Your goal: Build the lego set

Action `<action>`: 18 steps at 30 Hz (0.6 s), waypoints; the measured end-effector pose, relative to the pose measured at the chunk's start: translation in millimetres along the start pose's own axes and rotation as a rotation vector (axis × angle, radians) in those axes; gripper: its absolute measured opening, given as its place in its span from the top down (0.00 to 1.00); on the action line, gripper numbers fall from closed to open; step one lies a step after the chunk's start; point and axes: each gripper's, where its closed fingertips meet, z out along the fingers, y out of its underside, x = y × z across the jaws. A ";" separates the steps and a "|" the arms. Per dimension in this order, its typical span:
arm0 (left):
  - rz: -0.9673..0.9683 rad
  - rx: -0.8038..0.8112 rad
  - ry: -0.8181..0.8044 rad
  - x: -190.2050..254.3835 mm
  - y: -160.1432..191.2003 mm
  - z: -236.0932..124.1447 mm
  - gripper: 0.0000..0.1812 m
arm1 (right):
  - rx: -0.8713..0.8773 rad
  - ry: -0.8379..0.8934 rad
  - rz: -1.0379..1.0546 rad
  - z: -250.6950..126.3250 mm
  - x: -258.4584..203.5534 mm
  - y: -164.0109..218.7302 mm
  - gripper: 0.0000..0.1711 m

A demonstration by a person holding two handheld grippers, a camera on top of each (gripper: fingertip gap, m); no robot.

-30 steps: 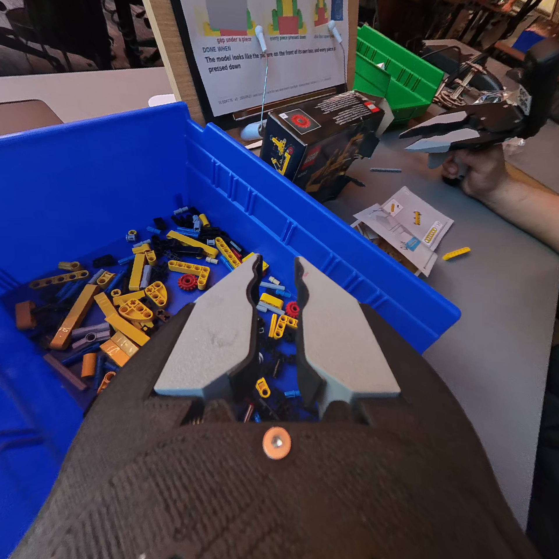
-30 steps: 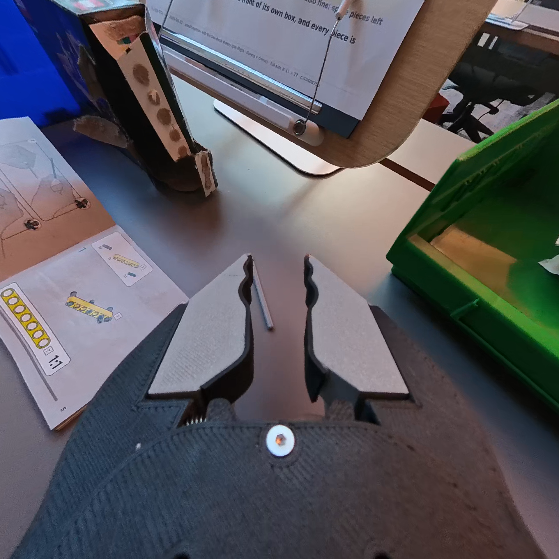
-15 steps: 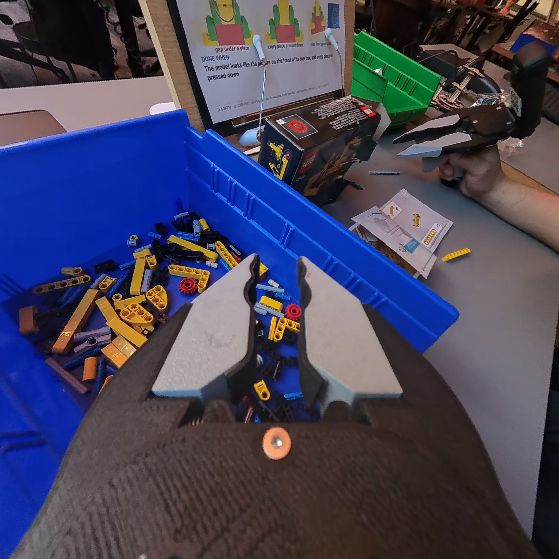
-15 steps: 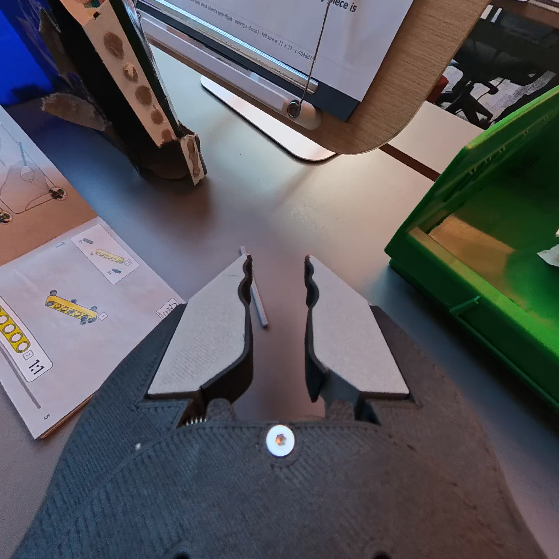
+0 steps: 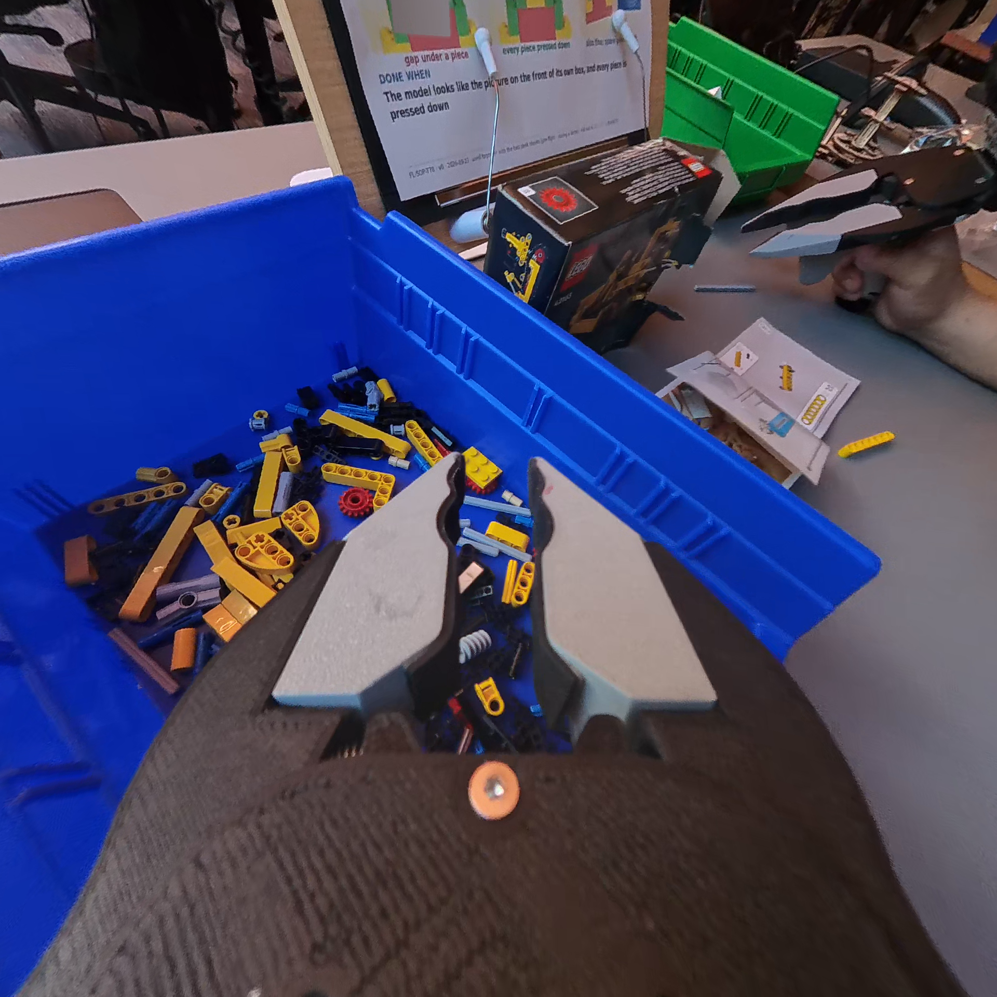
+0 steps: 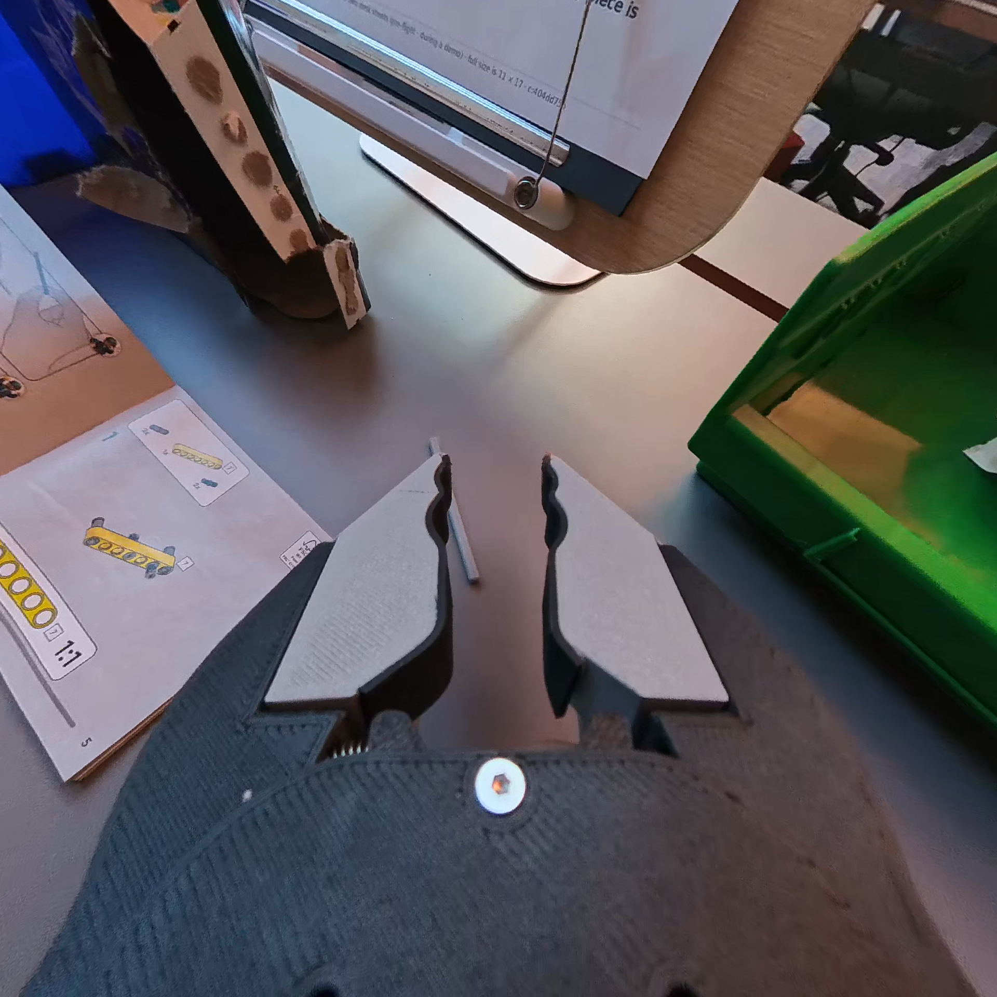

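Observation:
My left gripper [image 5: 493, 469] is open and empty, hovering over the blue bin [image 5: 582, 431] that holds several loose yellow, black, grey and red lego pieces [image 5: 280, 518]. My right gripper [image 6: 493, 464] is open and empty above the grey table, with a thin grey axle [image 6: 461, 539] lying between its fingers close to the left one. From the left wrist view the right gripper [image 5: 755, 237] hangs above that axle [image 5: 723, 289]. A yellow beam [image 5: 866, 445] lies on the table by the open instruction booklet [image 5: 766, 399], which also shows in the right wrist view [image 6: 124, 539].
The dark lego box [image 5: 599, 248] stands beside the bin, in front of a wooden board with a printed sheet [image 5: 512, 91]. A green bin [image 6: 874, 458] sits to the right of my right gripper. A person's hand [image 5: 906, 286] holds the right gripper. The gap from one gripper's tips to the other's is roughly 40 cm. My left tips are about 30 cm from the yellow beam [image 5: 866, 445], my right tips only 20 cm.
My left gripper has sunk a little toward the pieces in the bin. My right gripper has moved forward and down over the grey axle. Both stay open.

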 end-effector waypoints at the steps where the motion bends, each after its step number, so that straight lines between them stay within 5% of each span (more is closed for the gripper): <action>1: 0.000 -0.007 -0.001 -0.5 1.4 1.3 0.89 | 0.000 -0.002 0.003 0.0 0.0 -0.1 0.82; 18: 0.048 -0.049 -0.050 -6.5 9.7 7.5 0.88 | -0.037 -0.016 0.011 3.7 -1.0 4.3 0.83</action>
